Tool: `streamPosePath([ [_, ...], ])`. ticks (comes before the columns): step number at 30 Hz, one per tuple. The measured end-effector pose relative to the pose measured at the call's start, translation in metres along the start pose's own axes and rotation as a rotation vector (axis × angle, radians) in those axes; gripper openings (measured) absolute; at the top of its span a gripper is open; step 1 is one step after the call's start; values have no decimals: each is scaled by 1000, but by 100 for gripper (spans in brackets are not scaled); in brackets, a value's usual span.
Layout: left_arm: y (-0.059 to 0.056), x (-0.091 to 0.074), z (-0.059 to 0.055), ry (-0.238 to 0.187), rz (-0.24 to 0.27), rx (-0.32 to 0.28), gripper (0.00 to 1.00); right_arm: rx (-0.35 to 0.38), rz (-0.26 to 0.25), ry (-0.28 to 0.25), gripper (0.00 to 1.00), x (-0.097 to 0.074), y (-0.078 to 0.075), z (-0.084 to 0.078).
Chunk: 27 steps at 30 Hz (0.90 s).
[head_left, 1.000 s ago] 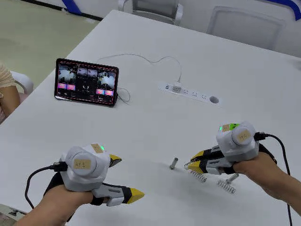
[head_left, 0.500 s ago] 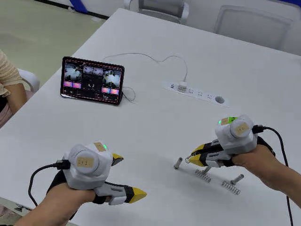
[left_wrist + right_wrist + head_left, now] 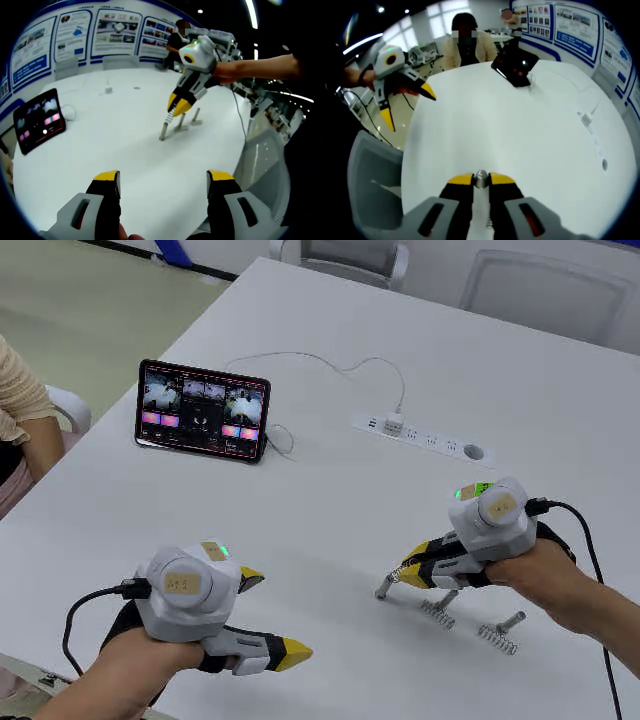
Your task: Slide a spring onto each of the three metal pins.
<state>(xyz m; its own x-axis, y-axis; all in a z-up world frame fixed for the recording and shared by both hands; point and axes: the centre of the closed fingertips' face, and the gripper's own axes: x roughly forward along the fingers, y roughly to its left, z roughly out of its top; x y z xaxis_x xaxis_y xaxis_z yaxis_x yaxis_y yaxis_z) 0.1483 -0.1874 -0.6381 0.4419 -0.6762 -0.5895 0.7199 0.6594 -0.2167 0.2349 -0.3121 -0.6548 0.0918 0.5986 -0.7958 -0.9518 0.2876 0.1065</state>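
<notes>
A white table (image 3: 330,500) is seen from above, with a lit black tablet (image 3: 203,424) standing toward its far left. Right of the tablet and closer to the person, the right gripper (image 3: 412,568) is clenched on a spring (image 3: 170,117), which hangs down from its yellow tips. The spring's lower end meets the top of a short metal pin (image 3: 383,587), which leans on the table just under those tips. In the right gripper view, a round metal end sits between the closed jaws. Farther right of the tablet than that pin, two other pins (image 3: 510,621) and two loose springs (image 3: 497,639) lie on the table close beside the person's hand. Nearer the person than the tablet, almost straight in front of it, the left gripper (image 3: 270,614) is held with its jaws spread wide apart, released. Right of the tablet and a little farther from the person lies a white power strip (image 3: 420,437).
</notes>
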Motion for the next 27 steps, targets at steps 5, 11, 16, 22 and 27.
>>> streamPosePath([
  [5, 1, -1, 0, 1, 4, 0, 71, -13, 4, 15, 13, 4, -1, -2],
  [11, 0, -1, -1, 4, 2, 2, 71, -23, 7, 26, 13, 8, -1, -2],
  [16, -1, -1, -1, 5, 0, 4, 71, -42, 10, 40, 13, 12, 0, -3],
  [22, -1, -1, -1, 4, 0, 4, 71, -66, 13, 60, 13, 17, 1, -2],
  [27, 0, -2, -2, 6, 2, 3, 71, -92, 16, 80, 13, 23, 1, -4],
])
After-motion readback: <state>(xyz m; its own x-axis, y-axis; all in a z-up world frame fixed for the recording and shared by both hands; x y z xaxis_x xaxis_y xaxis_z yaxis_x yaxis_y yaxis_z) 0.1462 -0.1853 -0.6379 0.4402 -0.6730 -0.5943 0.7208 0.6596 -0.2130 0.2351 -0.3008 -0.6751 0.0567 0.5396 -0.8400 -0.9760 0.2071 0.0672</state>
